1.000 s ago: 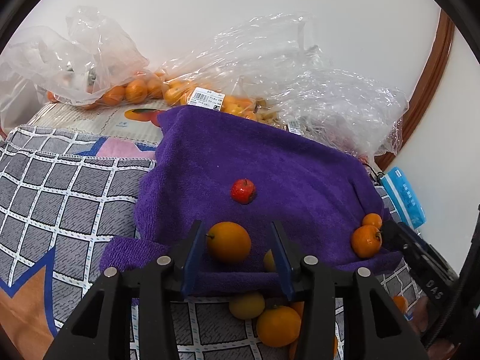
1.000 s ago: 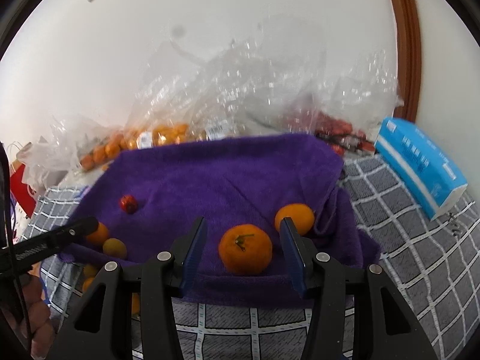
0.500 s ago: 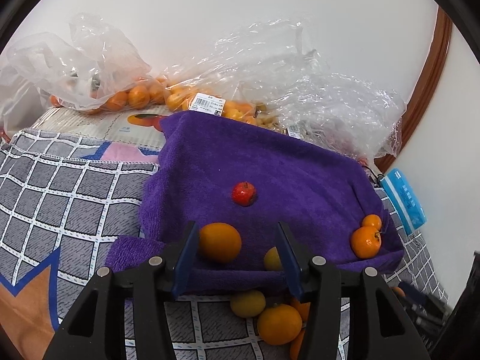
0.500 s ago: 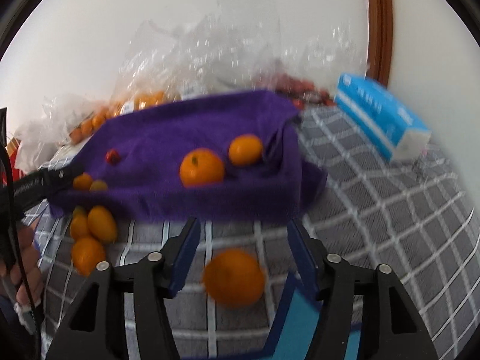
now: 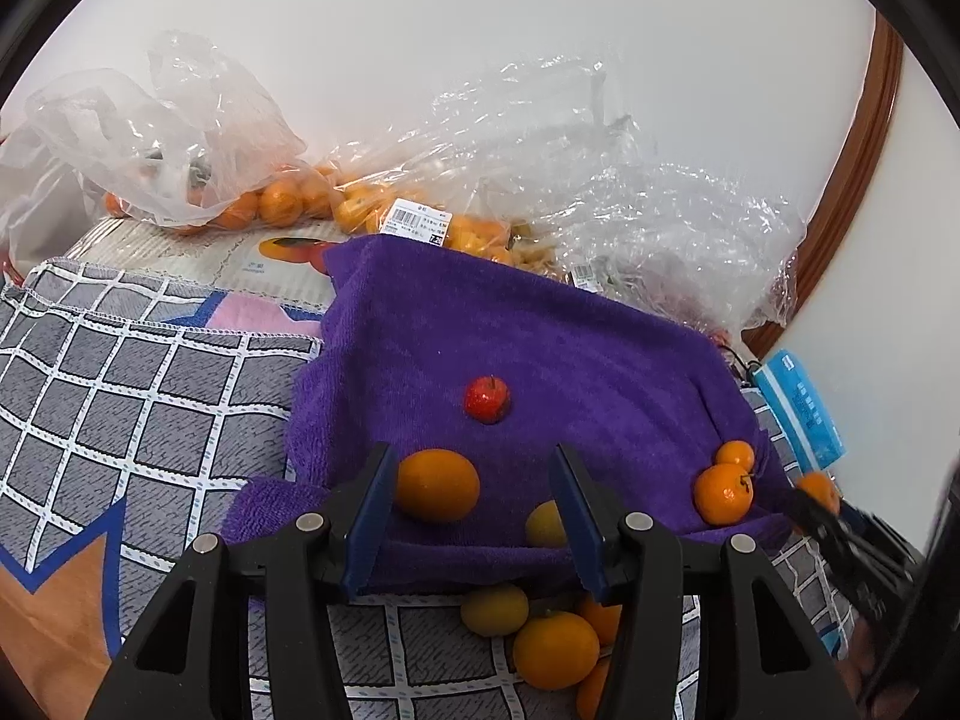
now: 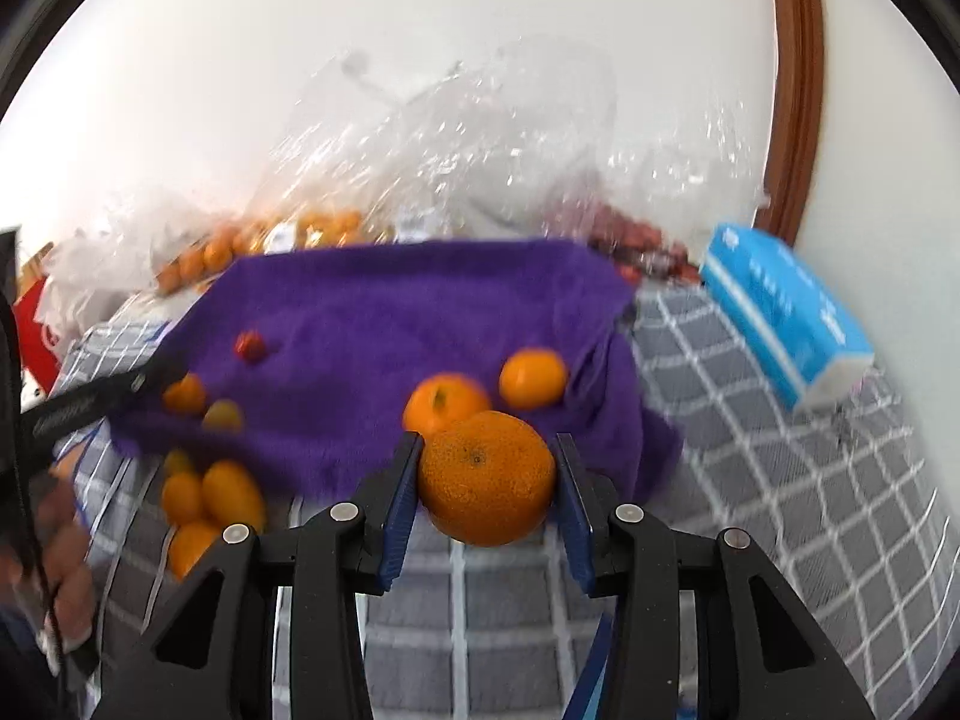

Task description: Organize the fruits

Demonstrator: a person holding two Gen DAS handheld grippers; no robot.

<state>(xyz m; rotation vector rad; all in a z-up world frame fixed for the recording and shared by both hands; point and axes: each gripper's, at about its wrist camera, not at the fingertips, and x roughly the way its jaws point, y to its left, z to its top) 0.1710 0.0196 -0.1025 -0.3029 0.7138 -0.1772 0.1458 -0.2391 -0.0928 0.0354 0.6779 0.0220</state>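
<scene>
Right gripper [image 6: 486,492] has just squeezed in and is clamped on a big orange [image 6: 487,478], held just above the checkered cloth [image 6: 810,480] at the front edge of the purple towel [image 6: 390,324]. Left gripper [image 5: 474,504] sits with its jaws apart, nothing pinched, an oval orange fruit [image 5: 437,485] lying on the towel by its left finger. Further back there's a little red fruit [image 5: 487,399], then clear bags of oranges [image 5: 282,198] against the wall.
</scene>
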